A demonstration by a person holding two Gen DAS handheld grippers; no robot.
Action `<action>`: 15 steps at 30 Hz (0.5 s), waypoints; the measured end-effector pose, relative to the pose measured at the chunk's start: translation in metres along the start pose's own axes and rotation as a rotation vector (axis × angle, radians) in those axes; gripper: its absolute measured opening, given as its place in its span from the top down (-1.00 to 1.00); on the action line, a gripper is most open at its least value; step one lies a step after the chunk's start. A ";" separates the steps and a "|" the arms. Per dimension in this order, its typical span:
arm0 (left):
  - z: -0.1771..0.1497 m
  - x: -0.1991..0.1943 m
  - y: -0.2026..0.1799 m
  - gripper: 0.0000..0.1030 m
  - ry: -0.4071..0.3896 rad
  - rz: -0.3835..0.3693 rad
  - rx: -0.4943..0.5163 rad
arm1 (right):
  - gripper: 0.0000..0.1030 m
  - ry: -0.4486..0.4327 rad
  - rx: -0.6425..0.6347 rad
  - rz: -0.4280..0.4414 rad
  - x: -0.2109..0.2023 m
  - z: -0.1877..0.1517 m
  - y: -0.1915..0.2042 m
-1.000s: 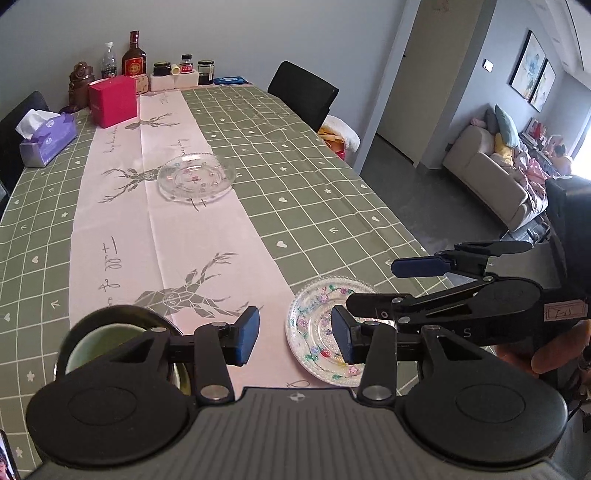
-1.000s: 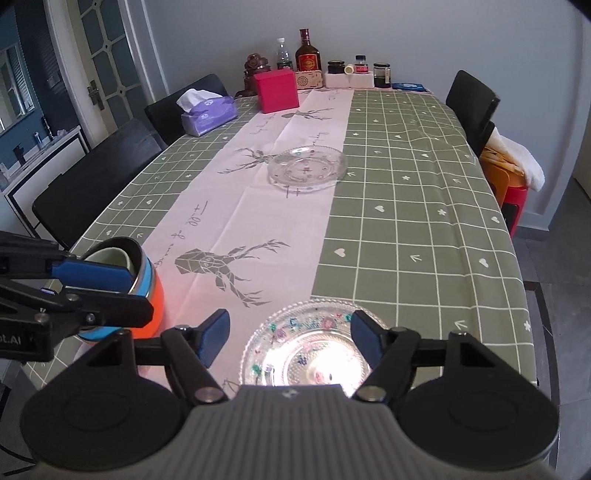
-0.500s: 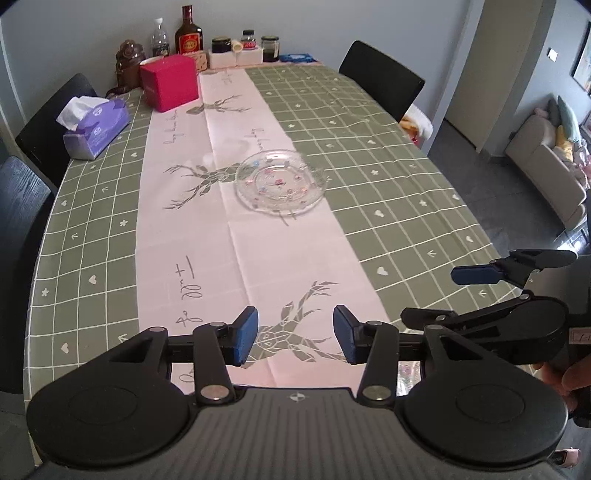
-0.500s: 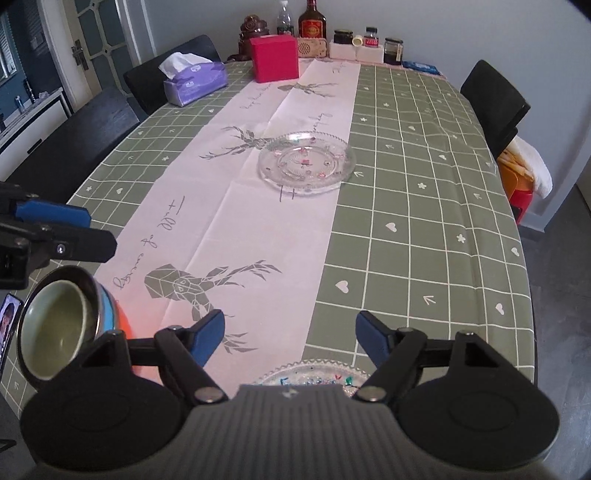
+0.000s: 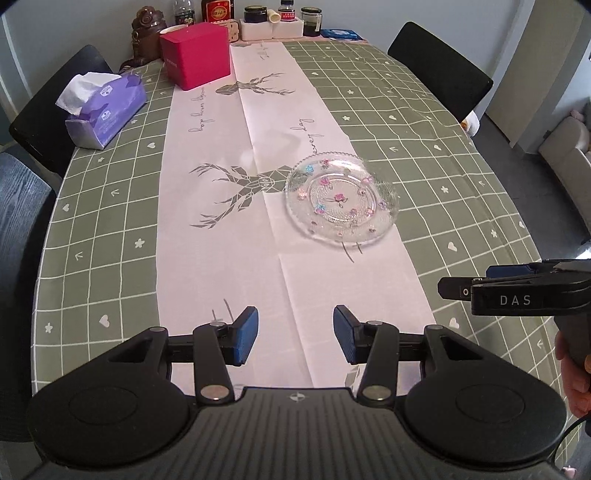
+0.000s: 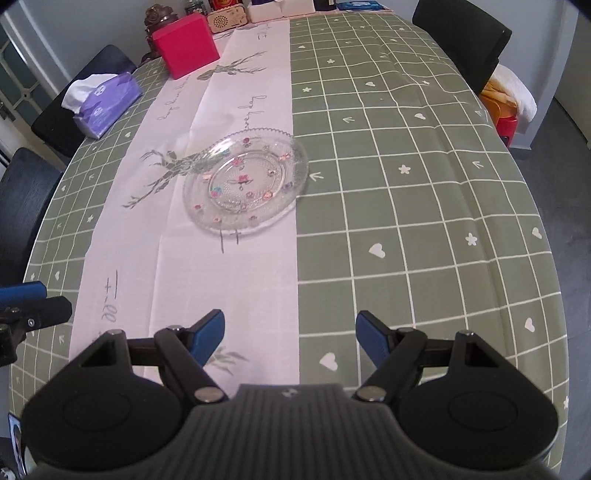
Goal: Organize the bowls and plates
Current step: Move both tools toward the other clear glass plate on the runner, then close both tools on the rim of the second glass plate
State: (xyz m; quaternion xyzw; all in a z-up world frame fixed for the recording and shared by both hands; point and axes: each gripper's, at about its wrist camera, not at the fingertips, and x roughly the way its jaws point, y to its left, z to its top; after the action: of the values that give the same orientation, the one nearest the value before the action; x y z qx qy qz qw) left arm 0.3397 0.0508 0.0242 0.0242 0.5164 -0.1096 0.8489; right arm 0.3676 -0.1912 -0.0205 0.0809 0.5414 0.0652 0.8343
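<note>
A clear glass plate [image 5: 341,199] with small coloured flowers lies on the pink runner in the middle of the table; the right wrist view has the same glass plate [image 6: 245,184] ahead and left of centre. My left gripper [image 5: 295,334] hangs open above the runner, short of the plate, with nothing between its blue pads. My right gripper [image 6: 290,334] is open wider, empty, over the runner's edge. From the left wrist view the right gripper [image 5: 491,284] juts in at the right; the left gripper's tip [image 6: 26,302] juts in at the left of the right wrist view.
A purple tissue box [image 5: 103,110] and a red box [image 5: 195,59] stand at the back left, bottles and jars [image 5: 258,14] along the far edge. Black chairs [image 5: 439,66] ring the green checked table [image 5: 461,177]. A person's hand [image 5: 576,373] holds the right gripper.
Both grippers have moved forward along the table towards the far glass plate. The nearer flowered plate and the stacked bowls have dropped out of both views. The right jaws stand slightly wider.
</note>
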 end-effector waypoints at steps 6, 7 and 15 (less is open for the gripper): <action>0.026 0.022 0.022 -0.05 -0.041 -0.039 -0.059 | -0.45 -0.051 0.039 0.055 0.019 0.032 0.004; 0.030 0.026 0.027 -0.05 -0.045 -0.051 -0.080 | -0.40 -0.061 0.038 0.061 0.022 0.036 0.005; 0.046 0.061 0.053 -0.05 -0.045 -0.102 -0.174 | -0.22 -0.065 0.041 0.069 0.067 0.060 0.011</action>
State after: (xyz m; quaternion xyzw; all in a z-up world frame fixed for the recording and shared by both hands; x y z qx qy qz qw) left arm 0.4182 0.0852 -0.0117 -0.0785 0.5052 -0.1081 0.8526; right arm 0.4497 -0.1709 -0.0538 0.1187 0.5120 0.0799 0.8469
